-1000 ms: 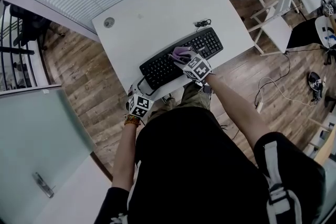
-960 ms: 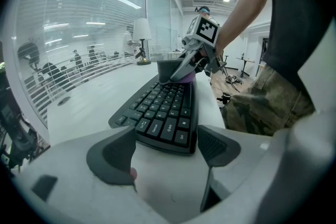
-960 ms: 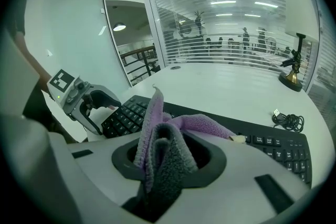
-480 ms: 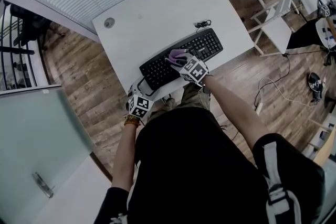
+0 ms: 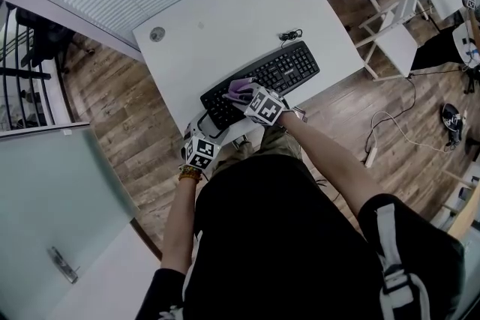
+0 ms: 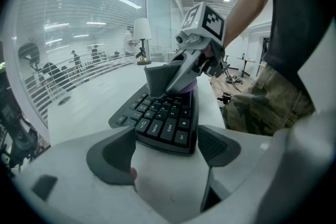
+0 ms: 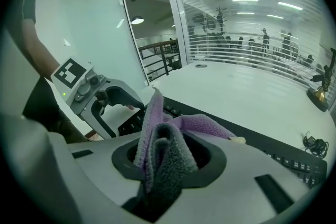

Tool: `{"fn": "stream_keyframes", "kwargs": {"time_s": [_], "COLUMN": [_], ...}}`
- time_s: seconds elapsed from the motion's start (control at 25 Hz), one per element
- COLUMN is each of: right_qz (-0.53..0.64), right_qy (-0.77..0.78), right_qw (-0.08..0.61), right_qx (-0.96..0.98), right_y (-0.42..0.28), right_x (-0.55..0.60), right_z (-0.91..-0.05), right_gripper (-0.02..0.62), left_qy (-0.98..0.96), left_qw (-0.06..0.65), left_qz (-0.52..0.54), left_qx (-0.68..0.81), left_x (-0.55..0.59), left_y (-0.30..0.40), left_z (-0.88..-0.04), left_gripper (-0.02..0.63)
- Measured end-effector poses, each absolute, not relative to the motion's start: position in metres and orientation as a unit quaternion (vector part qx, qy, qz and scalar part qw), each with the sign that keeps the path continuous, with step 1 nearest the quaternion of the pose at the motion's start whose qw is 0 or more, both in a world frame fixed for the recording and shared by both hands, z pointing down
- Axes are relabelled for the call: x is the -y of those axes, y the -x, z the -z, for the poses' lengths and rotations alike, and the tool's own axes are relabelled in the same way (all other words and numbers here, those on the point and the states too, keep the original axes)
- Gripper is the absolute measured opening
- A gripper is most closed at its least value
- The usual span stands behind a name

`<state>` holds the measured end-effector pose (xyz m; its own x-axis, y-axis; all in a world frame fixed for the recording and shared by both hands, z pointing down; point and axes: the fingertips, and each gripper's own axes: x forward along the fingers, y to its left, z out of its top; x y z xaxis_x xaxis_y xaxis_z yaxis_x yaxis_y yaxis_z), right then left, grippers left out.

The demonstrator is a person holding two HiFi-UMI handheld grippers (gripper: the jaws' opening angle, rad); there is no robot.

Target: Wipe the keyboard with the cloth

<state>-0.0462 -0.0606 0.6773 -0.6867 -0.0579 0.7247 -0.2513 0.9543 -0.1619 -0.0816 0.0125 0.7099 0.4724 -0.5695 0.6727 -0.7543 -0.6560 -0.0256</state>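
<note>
Wiping is under way: the right gripper (image 7: 163, 161) fingers clamp the cloth (image 7: 167, 136) against the keyboard (image 5: 289, 67) near its left end, on the bench (image 5: 225, 19). The left gripper (image 6: 163, 150) fingers gape, empty, at that end. Next, probably drag the cloth along the keys

- left tongs (image 6: 165, 150) gape wide — the near end of the black keyboard (image 6: 163, 119) lies between them on the white desk (image 6: 89, 107)
- right tongs (image 6: 160, 84) sit on the keys, with a purple cloth (image 6: 190, 86)
</note>
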Motion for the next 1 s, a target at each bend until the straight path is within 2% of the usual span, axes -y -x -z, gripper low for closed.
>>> {"fn": "stream_keyframes", "kwargs": {"time_s": [0.72,1.0], "right_qz": [-0.106,-0.148], "right_qy": [-0.008,-0.039], "right_qw": [0.389,0.319], "right_qx": [0.915,0.935], "right_y": [0.108,0.094], "right_x": [0.014,0.032], "right_z": [-0.675,-0.653], "right_gripper": [0.120,0.126], "left_qy": [-0.845,-0.844], "left_qw": [0.142,0.141], "left_qz": [-0.333,-0.334], "left_qx": [0.393,0.395], "left_x": [-0.012,-0.013], "left_y": [0.083,0.082], "left_z": [-0.710,-0.709], "left_gripper": [0.370,0.370]}}
